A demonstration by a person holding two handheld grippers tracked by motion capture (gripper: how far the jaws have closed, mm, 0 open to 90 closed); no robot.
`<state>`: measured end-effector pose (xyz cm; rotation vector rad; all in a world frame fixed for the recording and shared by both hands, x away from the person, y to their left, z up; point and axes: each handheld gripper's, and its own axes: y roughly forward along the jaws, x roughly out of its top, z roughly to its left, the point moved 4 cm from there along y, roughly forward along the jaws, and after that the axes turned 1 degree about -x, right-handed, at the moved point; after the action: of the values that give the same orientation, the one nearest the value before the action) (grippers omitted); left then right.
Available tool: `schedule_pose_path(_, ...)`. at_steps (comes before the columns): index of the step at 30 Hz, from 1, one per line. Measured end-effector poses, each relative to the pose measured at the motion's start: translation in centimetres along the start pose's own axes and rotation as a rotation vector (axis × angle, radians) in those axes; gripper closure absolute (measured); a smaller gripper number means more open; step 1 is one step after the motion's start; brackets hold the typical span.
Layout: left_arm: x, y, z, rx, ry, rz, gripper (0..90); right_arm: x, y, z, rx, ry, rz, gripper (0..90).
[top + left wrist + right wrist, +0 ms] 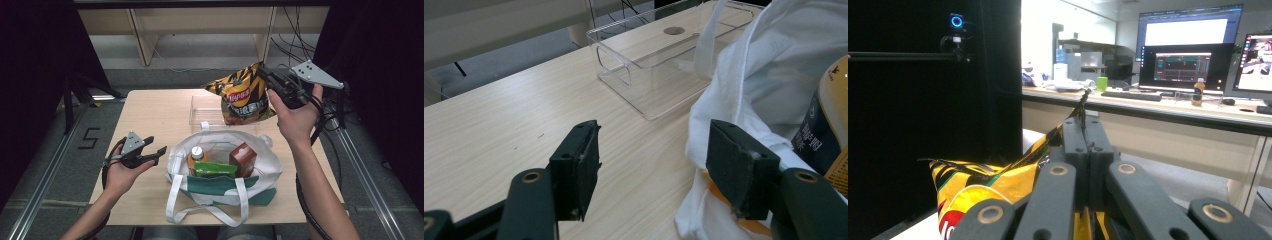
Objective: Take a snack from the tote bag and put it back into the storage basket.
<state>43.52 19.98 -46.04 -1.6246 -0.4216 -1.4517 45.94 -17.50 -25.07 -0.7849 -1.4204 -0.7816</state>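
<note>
As we look down from the high view, the right gripper (272, 80) is up in the air with its jaws clamped on the top edge of the chip bag (242, 95), which hangs above the clear plastic bin (200, 111) at the far side of the table (150, 120). Nearer us sits the white tote bag (220, 175), with a bottle (197, 156), a green packet (215, 169) and a brown carton (243, 159) inside. The left gripper (155, 148) hovers just left of the tote, jaws apart and holding nothing.

Over to the left gripper view: our two jaws stand wide, the right one against the tote's white cloth (744, 100), the clear bin (649, 75) beyond.

In the right gripper view, the jaws are pressed together on the yellow-and-black chip bag (983, 185), its crimped edge poking out above them.
</note>
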Motion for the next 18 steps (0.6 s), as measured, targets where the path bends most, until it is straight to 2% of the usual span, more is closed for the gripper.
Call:
schedule_pose_path(9, 0.0, 0.0, 0.1, 0.001, -0.003, -0.001, 37.7, -0.1, 0.7, -0.6, -0.018, 0.007, 0.007, 90.0)
schedule_pose_path(10, 0.0, 0.0, 0.1, 0.001, -0.002, -0.001, 37.7, -0.1, 0.7, -0.5, -0.014, 0.019, 0.011, 90.0)
schedule_pose_path(11, 0.0, 0.0, 0.1, 0.000, -0.002, -0.001, 37.7, -0.1, 0.8, -0.7, -0.024, 0.008, 0.003, 90.0)
schedule_pose_path(18, 0.0, 0.0, 0.1, 0.001, -0.005, 0.000, 37.7, -0.2, 1.4, -1.0, -0.033, 0.014, 0.016, 90.0)
